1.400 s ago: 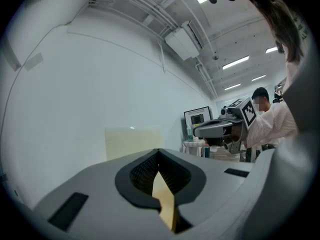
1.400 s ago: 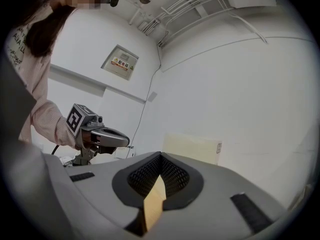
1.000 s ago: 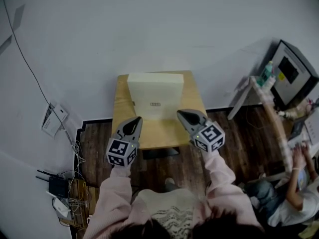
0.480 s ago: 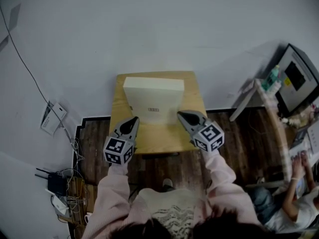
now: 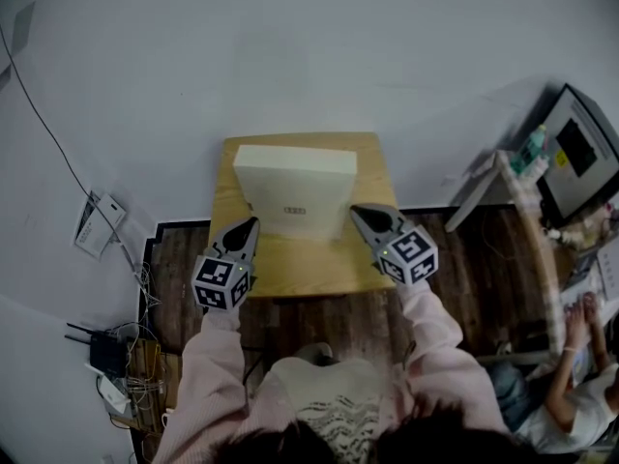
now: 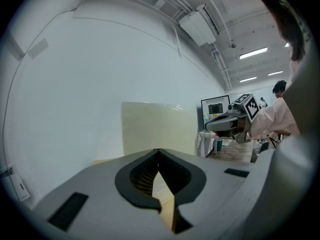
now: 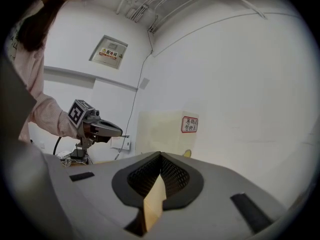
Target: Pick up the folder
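Head view shows the cream folder (image 5: pixel 295 201) upright on the desk (image 5: pixel 290 269), flanked by the left gripper (image 5: pixel 252 222) and right gripper (image 5: pixel 356 211), fingers pressed together on nothing; it looks stiff, boxy, smooth-faced, probably light, best gripped at its side edges.

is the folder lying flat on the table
No, the folder stands upright on its edge on the wooden table.

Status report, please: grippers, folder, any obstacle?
Left gripper and right gripper shut, empty. Folder upright on table, ahead of both, not gripped. Nothing in the way.
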Demonstrator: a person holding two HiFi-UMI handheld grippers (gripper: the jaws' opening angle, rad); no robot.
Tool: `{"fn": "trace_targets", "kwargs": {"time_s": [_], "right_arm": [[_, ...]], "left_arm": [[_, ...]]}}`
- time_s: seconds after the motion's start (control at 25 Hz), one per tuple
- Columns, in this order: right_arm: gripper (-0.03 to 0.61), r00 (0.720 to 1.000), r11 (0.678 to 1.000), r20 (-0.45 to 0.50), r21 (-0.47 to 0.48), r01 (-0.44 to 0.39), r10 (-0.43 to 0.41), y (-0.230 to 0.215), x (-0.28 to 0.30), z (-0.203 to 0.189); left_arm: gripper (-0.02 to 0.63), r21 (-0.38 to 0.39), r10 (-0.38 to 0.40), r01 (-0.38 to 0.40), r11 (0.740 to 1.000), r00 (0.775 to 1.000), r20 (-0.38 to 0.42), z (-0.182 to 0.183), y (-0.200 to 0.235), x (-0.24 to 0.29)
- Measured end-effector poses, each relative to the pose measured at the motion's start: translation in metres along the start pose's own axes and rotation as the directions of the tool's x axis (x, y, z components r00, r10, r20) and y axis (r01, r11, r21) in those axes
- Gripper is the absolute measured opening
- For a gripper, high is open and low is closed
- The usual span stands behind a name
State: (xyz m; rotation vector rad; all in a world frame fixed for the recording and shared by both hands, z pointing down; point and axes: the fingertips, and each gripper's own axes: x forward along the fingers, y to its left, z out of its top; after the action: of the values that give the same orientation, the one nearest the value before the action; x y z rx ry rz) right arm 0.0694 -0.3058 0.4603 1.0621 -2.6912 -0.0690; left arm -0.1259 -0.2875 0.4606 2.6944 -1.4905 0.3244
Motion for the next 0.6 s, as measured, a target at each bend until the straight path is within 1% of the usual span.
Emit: {"fn": "trace_targets", "kwargs": {"time_s": [0.2, 0.36, 0.4, 0.48, 0.56, 0.6], "right_arm": [[0.025, 1.0, 1.0, -0.029, 0.01, 0.009, -0.009, -0.007, 0.002, -0.009], [0.049, 0.998, 1.0, -0.065, 0.016, 0.027, -0.026, -0.013, 0.008, -0.016], [0.049, 0.997, 0.999, -0.074, 0.018, 0.028, -0.027, -0.014, 0.01, -0.019], [0.083, 0.996, 0.999, -0.087, 0.026, 0.032, -0.029, -0.016, 0.013, -0.024], [0.085, 0.994, 0.999, -0.101, 0.03, 0.04, -0.037, -0.019, 0.017, -0.028], [0.102, 0.993, 0.999, -0.108, 0.032, 0.041, -0.037, -0.021, 0.019, -0.03]], "left_arm": [[0.003, -0.018, 0.008, -0.008, 1.0, 1.0, -0.022, -0.009, 0.015, 0.003], [0.006, -0.034, 0.0, -0.001, 0.999, 0.999, -0.034, -0.016, 0.028, 0.008], [0.014, -0.037, -0.006, 0.005, 0.999, 0.999, -0.038, -0.017, 0.03, 0.01], [0.023, -0.04, -0.026, 0.024, 0.999, 0.998, -0.048, -0.021, 0.035, 0.015], [0.035, -0.039, -0.045, 0.043, 0.998, 0.997, -0.057, -0.024, 0.04, 0.021], [0.042, -0.037, -0.052, 0.05, 0.998, 0.997, -0.061, -0.026, 0.043, 0.024]]}}
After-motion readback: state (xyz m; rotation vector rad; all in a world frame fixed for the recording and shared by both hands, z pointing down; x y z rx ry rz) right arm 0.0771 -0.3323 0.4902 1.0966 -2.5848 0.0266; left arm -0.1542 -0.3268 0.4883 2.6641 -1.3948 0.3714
